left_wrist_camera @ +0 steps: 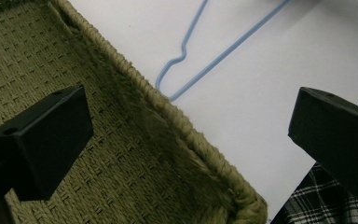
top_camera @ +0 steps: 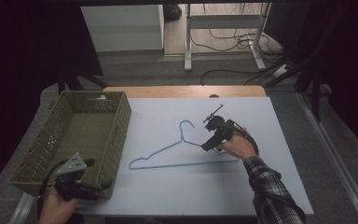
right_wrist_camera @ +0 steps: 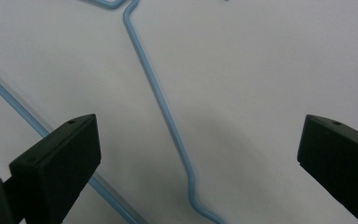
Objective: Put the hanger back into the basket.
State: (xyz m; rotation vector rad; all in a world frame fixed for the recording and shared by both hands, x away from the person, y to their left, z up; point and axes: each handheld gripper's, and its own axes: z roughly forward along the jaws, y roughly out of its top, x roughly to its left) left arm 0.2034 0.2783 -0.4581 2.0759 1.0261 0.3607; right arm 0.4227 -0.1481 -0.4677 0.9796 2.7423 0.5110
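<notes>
1. Step in hand, as I judge it: the approach to a pick. The right gripper [top_camera: 208,143] hangs over the hanger [top_camera: 182,151], jaws not yet on the wire.
2. Hanger: thin blue wire, flat on the white mat [top_camera: 279,186]. In the right gripper view one sloping arm [right_wrist_camera: 161,100] runs up between the jaws, closer to the left one; the long bottom bar [right_wrist_camera: 16,109] passes under or just behind the left jaw.
3. Right gripper: jaws wide apart, nothing between them but wire and mat. Whether the tips touch the mat, cannot tell.
4. Next move, by my reading: lower until the jaws straddle the arm, then close square across it. The wire is thin and lies flat, so the tips need to reach mat level or the wire may slip out.
5. Left gripper [top_camera: 106,185]: jaws spread, empty, held at the near corner of the basket [top_camera: 58,135]. In its own view the woven rim [left_wrist_camera: 200,144] runs between the jaws, with the hanger's end [left_wrist_camera: 179,70] ahead of it, just beyond the rim.
6. Basket looks empty, a likely drop place, well left of the right gripper.
</notes>
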